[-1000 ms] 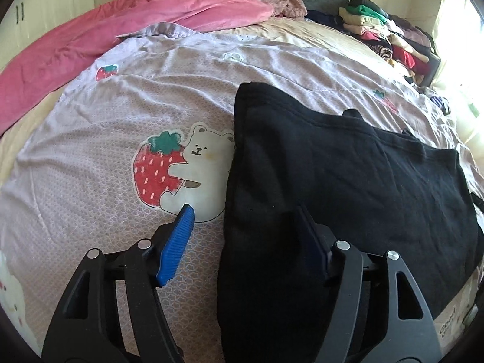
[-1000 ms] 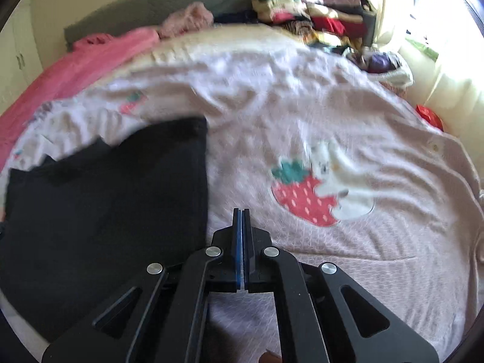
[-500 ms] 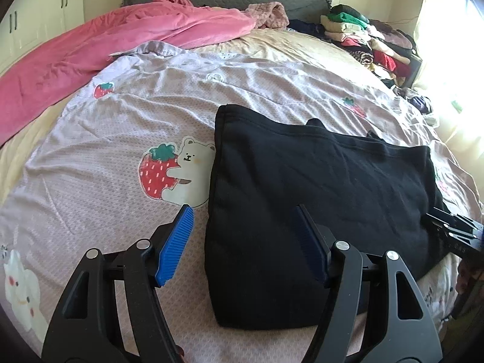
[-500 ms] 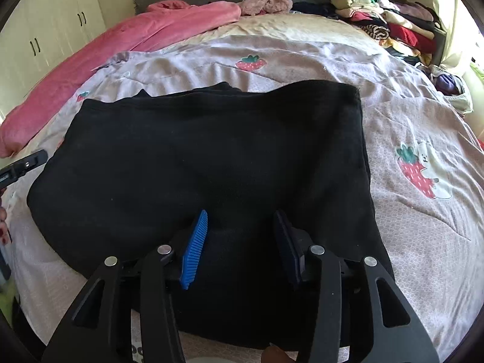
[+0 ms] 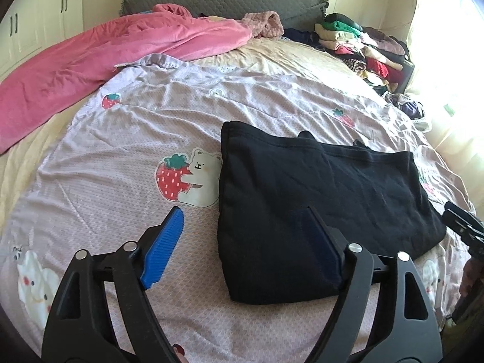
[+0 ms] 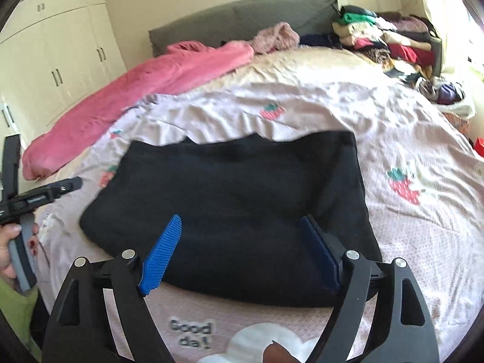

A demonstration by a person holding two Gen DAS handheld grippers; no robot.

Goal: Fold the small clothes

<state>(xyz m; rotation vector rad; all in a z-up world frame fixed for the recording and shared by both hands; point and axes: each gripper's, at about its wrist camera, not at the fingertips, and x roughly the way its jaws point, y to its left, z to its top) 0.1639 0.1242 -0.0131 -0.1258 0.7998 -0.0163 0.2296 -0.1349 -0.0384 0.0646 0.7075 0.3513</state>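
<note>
A folded black garment (image 5: 317, 187) lies flat on the lilac strawberry-print bedspread (image 5: 121, 157); it also shows in the right wrist view (image 6: 242, 199). My left gripper (image 5: 242, 236) is open and empty, raised above the garment's near left edge. My right gripper (image 6: 242, 242) is open and empty, raised above the garment's near edge. The right gripper's tip shows at the far right of the left wrist view (image 5: 462, 227). The left gripper shows at the left edge of the right wrist view (image 6: 39, 195), held in a hand.
A pink blanket (image 5: 106, 54) lies along the bed's far left. A stack of folded clothes (image 5: 360, 45) sits at the far right by the grey headboard (image 5: 211, 0). White wardrobes (image 6: 60, 60) stand on the left. A crumpled pink garment (image 5: 263, 24) lies near the headboard.
Both grippers have pulled back and up from the black garment. The right gripper went from shut to open and swung over the garment. The garment lies still.
</note>
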